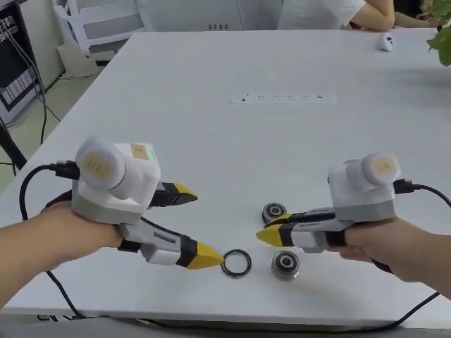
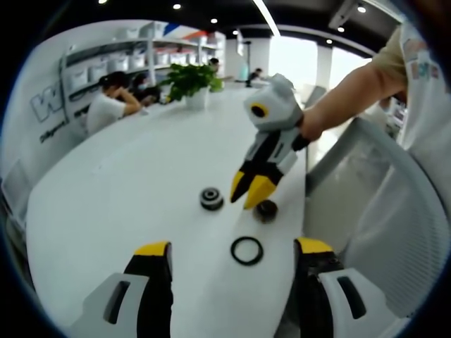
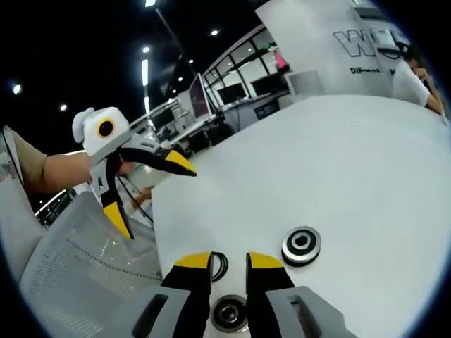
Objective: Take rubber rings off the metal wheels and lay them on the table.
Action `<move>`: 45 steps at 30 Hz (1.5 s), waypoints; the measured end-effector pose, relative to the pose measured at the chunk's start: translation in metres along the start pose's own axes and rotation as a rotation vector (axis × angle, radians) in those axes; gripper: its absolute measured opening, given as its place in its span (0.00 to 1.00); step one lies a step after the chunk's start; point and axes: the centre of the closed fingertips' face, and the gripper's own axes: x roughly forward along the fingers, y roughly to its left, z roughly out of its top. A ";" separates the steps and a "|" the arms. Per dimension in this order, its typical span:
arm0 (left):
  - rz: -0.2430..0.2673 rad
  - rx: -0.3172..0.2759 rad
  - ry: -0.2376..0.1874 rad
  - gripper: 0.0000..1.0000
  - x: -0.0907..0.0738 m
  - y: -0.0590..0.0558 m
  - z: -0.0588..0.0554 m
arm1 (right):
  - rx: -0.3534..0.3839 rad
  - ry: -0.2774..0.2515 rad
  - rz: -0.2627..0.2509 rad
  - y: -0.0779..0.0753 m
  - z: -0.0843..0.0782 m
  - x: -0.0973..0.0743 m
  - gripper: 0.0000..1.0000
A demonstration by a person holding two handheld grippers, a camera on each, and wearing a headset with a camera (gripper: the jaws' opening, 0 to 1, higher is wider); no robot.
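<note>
A loose black rubber ring lies flat near the table's front edge. Two small metal wheels with dark rims stand close by, one farther back and one right of the ring. My left gripper is open wide with nothing in it, its lower tip just left of the ring. In the left gripper view the ring lies just ahead of the jaws, with the wheels beyond. My right gripper hovers between the wheels, jaws a narrow gap apart and empty. Its own view shows one wheel ahead and one below the jaws.
A white power strip lies mid-table. A person sits at the far edge, with a small white object and a green plant at the far right. Black cables trail off the front edge. White shelving stands behind the table at the left.
</note>
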 end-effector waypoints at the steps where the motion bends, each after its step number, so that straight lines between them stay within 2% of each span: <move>1: -0.001 0.002 0.001 0.71 0.001 0.001 0.001 | -0.003 -0.002 -0.003 -0.001 0.000 -0.002 0.16; 14: -0.029 0.015 0.012 0.70 0.026 0.005 0.011 | -0.058 -0.030 -0.087 -0.022 -0.002 -0.023 0.36; 16: -0.033 0.018 0.015 0.69 0.030 0.006 0.013 | -0.059 -0.033 -0.091 -0.023 -0.002 -0.024 0.37; 19: -0.036 0.018 0.017 0.69 0.035 0.010 0.014 | -0.108 -0.060 -0.101 -0.028 0.001 -0.027 0.37; 22: -0.040 0.017 0.022 0.69 0.041 0.012 0.015 | -0.107 -0.038 -0.096 -0.029 -0.004 -0.026 0.37; 29: -0.041 0.001 0.026 0.68 0.053 0.016 0.016 | -0.169 0.003 -0.114 -0.037 -0.016 -0.023 0.38; 38: -0.039 -0.017 0.016 0.65 0.070 0.021 0.023 | -0.169 0.001 -0.140 -0.054 -0.017 -0.019 0.39; 45: -0.043 -0.046 0.010 0.60 0.081 0.026 0.026 | -0.176 -0.004 -0.145 -0.061 -0.017 -0.015 0.36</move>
